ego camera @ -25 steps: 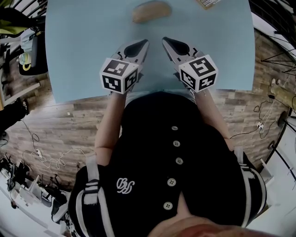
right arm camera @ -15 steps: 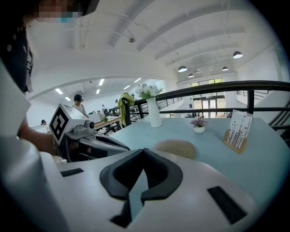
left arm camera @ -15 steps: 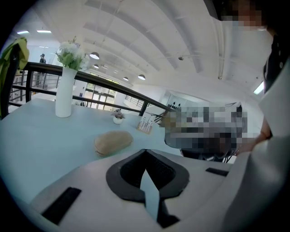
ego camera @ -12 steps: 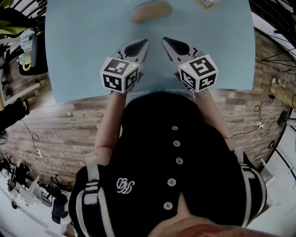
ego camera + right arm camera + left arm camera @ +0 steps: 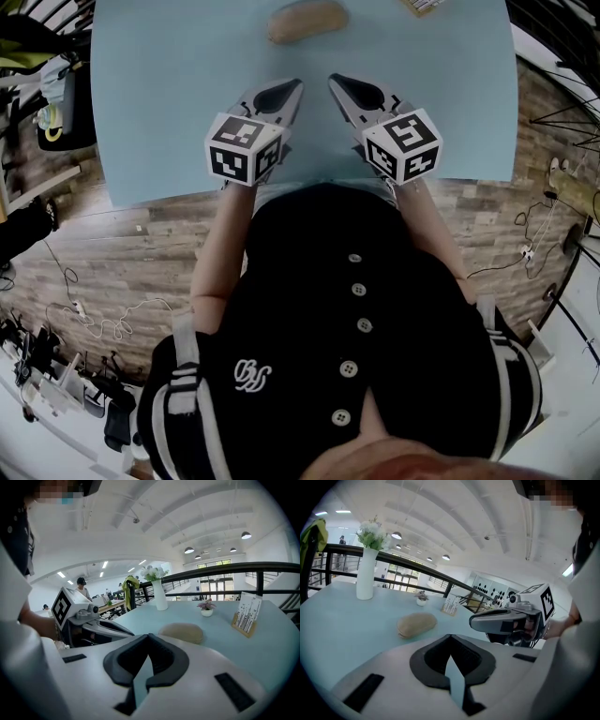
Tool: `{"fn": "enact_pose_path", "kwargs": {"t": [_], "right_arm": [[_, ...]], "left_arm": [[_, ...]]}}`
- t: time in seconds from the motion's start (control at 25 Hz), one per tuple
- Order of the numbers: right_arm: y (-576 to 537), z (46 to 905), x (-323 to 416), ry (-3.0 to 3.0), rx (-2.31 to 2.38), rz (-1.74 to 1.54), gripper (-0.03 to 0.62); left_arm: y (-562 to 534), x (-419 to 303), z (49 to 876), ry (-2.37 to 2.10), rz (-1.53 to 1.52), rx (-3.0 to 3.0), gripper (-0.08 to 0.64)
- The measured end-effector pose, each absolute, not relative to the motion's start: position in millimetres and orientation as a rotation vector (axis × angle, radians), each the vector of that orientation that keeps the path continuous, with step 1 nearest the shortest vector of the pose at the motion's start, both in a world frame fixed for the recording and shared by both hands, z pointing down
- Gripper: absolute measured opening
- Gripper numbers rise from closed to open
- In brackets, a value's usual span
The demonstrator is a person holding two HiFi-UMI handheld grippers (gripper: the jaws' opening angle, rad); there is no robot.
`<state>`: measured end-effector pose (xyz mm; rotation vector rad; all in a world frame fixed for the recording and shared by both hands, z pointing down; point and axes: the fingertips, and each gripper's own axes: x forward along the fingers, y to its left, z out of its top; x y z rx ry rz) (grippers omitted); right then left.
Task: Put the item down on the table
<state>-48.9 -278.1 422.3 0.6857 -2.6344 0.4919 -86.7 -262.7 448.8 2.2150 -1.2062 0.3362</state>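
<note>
The tan oblong item (image 5: pixel 307 21) lay flat on the pale blue table (image 5: pixel 169 112), resting on its own with nothing touching it. In the head view I saw it at twelve o'clock from the two gripper tips, near them but clearly apart, close to the far edge of the picture.

The left gripper (image 5: pixel 292 89) hovered over the table at about seven o'clock from the item, its tip pointing toward one o'clock. In the left gripper view its dark pads met at the tips and nothing sat between them; only a sliver of table showed through the slot behind them. The right gripper (image 5: pixel 337 82) hung at about five o'clock from the item, pointing toward eleven o'clock, so the two tips angled in at each other without touching. In the right gripper view I read the same: its jaws were closed tip to tip and held nothing.

Further out, a wooden card holder (image 5: pixel 246 616) stood on the table at about two o'clock from the right gripper. In the right gripper view a small potted plant (image 5: pixel 206 607) stood beyond the item at one o'clock, and a tall white vase (image 5: pixel 160 595) of white flowers stood at eleven o'clock, before a dark railing (image 5: pixel 220 569). Below the table's near edge ran the wood-plank floor (image 5: pixel 112 253).
</note>
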Motion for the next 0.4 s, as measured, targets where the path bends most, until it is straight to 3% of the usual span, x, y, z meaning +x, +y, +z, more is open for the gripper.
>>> {"fn": "enact_pose_path", "kwargs": {"t": [0.4], "right_arm": [[-277.3, 424.3, -52.6, -2.632, 0.669, 0.49, 0.011]], "left_arm": [[-261.9, -88.9, 453.2, -1.187, 0.34, 2.203, 0.009]]}}
